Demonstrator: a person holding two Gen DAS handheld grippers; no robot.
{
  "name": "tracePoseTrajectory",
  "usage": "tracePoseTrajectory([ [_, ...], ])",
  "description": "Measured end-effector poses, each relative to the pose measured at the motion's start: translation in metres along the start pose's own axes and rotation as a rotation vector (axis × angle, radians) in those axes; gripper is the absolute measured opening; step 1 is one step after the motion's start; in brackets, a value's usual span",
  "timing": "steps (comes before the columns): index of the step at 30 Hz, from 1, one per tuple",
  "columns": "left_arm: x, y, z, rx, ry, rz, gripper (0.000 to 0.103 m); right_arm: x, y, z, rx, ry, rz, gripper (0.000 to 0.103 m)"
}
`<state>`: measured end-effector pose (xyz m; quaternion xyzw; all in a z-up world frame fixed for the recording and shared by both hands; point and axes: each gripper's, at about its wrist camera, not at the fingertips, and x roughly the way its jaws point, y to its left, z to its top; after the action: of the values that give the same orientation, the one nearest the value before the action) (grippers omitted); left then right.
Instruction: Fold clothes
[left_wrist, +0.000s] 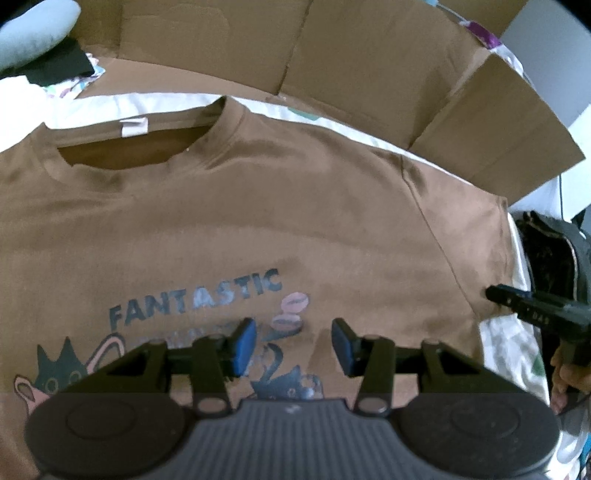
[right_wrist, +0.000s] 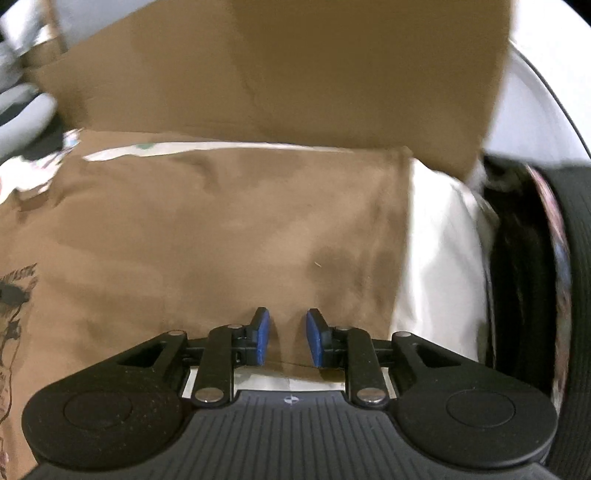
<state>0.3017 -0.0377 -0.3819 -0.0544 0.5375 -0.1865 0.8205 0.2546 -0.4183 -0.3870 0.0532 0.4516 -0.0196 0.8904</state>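
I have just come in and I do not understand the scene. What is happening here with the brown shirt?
A person holds a gripper in each hand above a brown T-shirt that lies spread flat, print side up, on a white sheet. No fold is made yet. The left gripper hangs open over the print on the chest. The right gripper, also open, is at the sleeve, near its lower edge. Neither holds cloth. Flattened cardboard lies behind the collar.

Right hand-held gripper (right_wrist: 287, 341), pads parted, above brown T-shirt sleeve (right_wrist: 258, 229).
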Motion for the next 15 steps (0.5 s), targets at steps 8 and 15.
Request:
tracePoseTrajectory([
  [8, -0.006, -0.005, -0.001, -0.01, 0.0, 0.015, 0.048, -0.006, -0.01, -0.008, -0.022, 0.007, -0.088, 0.028],
  [15, -0.023, 0.003, 0.002, -0.014, -0.018, 0.038, 0.048, -0.018, -0.014, -0.007, 0.007, -0.006, -0.113, 0.029],
])
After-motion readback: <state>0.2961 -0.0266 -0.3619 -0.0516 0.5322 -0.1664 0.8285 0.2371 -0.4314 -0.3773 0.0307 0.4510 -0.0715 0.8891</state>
